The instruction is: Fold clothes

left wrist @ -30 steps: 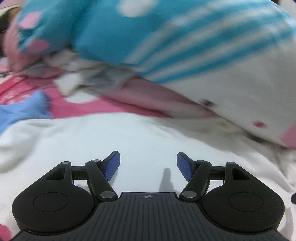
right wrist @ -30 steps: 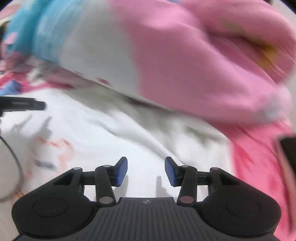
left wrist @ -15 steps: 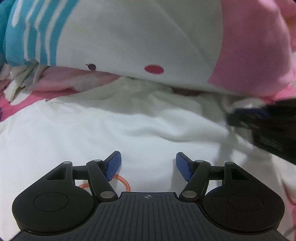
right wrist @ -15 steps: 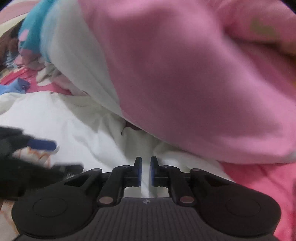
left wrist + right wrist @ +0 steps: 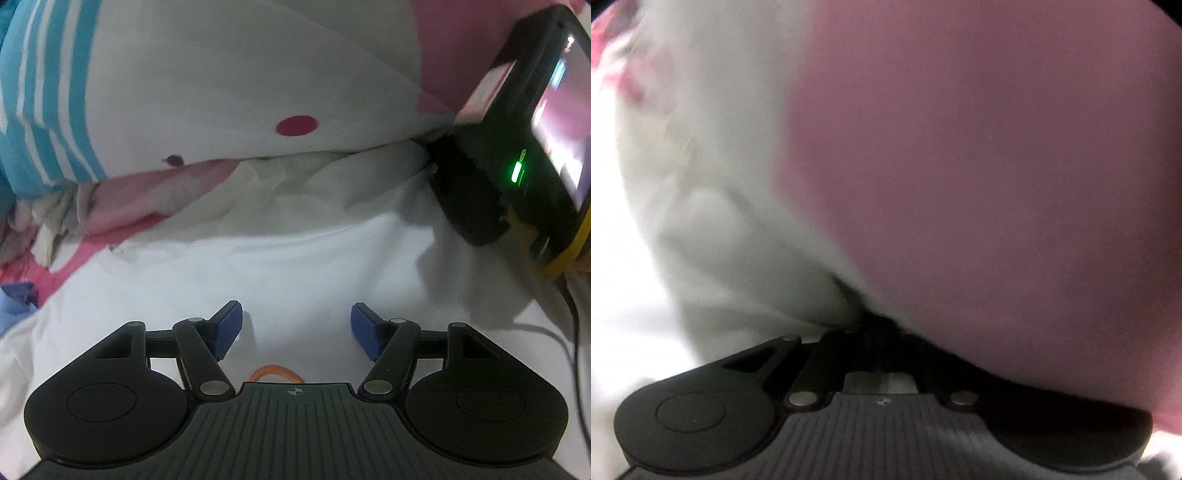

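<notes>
Hovering over white garment: L gripper wide; R gripper fingers hidden, unclear.

Your left gripper has its two blue fingers spread wide apart, with nothing between them, and it points forward and low. Your right gripper is hard to see at the front, because its fingertips are covered, so you cannot tell if they are pressed together or apart. From the left side you can see the back of your right gripper up on the right, with a little green light glowing on it.
</notes>
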A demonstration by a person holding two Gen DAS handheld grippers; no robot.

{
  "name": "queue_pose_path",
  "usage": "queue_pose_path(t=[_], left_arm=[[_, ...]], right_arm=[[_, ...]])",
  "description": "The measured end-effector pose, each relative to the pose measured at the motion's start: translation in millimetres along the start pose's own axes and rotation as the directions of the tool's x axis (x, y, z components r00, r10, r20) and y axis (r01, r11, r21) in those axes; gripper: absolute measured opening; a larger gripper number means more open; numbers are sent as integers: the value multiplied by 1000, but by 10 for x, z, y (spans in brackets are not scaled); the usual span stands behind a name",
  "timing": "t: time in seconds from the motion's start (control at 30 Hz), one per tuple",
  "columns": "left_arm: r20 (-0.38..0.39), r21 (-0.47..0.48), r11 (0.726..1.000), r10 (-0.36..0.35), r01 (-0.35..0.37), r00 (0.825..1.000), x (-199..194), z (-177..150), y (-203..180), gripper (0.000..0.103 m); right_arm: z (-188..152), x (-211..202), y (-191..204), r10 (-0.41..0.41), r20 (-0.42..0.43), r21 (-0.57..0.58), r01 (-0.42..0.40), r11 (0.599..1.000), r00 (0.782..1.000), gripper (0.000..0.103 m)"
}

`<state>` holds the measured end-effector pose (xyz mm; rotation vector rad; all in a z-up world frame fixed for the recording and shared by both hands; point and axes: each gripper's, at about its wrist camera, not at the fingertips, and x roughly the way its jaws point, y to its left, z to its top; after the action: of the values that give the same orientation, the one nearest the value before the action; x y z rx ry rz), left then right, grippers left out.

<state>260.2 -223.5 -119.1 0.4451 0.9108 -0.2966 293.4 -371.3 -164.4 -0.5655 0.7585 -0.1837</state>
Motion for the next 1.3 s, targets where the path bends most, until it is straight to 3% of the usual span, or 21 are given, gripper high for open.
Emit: queue_pose_path(t=[0.07,0.17,0.27,0.33,0.4,0.53,0.57,0.7,0.83,0.87,0.93,0.97,1.03,1.13,1.17,1.2,1.3], left_arm=[[-1,24,1000,2,-2,1000,18,17,-49,66],[-1,53,999,10,-10,1000,36,47,-114,66],[3,54,998,26,-26,1000,-2,78,-75,66],[11,43,998,47,-48,999,-45,108,-20,66],[30,29,998,59,-60,998,-106,148,28,66],[147,97,993,54,-68,988,-315,255,-85,68],[174,111,992,33,-53,984,-364,283,-128,68],[215,156,984,-123,90,969,-495,351,-318,68],[120,303,924,-281,234,952,-542,241,-648,68],[94,341,904,-305,257,948,-565,179,-731,68],[33,403,860,-356,313,934,-618,48,-884,68],[5,418,842,-377,341,926,-654,-24,-937,68],[-42,430,816,-410,387,911,-729,-171,-1023,68],[-96,392,811,-434,434,896,-773,-335,-1059,68],[-110,374,816,-432,440,895,-770,-394,-1054,68],[-122,359,822,-428,442,896,-775,-443,-1045,68],[-140,310,841,-421,443,896,-818,-569,-969,68]], right_arm=[[-38,-104,26,-3,14,-71,4,997,1000,0],[-157,-486,-211,100,40,-85,-97,992,994,0],[-400,-1023,-556,132,87,-56,-127,990,987,44],[-575,-1237,-810,126,38,22,-126,992,991,49],[-790,-1317,-1105,167,-86,167,-151,974,982,50],[-1260,-1416,-1560,311,-249,479,-162,863,917,51],[-1348,-1442,-1612,340,-271,522,-159,838,900,51],[-1589,-1556,-1605,362,-344,520,-146,842,866,57],[-1823,-1659,-1602,383,-410,521,-132,843,828,60],[-1843,-1628,-1616,392,-407,547,-124,828,825,60],[-1920,-1613,-1712,417,-395,632,-87,770,819,60],[-1976,-1612,-1816,443,-381,702,-58,710,812,60],[-2159,-1557,-2005,504,-347,840,22,543,791,60],[-2426,-1492,-2111,555,-308,930,123,346,773,55],[-2460,-1476,-2104,560,-298,939,131,319,773,55],[-2450,-1461,-2081,556,-303,937,134,323,774,55],[-2354,-1458,-1984,533,-339,908,122,401,775,55]])
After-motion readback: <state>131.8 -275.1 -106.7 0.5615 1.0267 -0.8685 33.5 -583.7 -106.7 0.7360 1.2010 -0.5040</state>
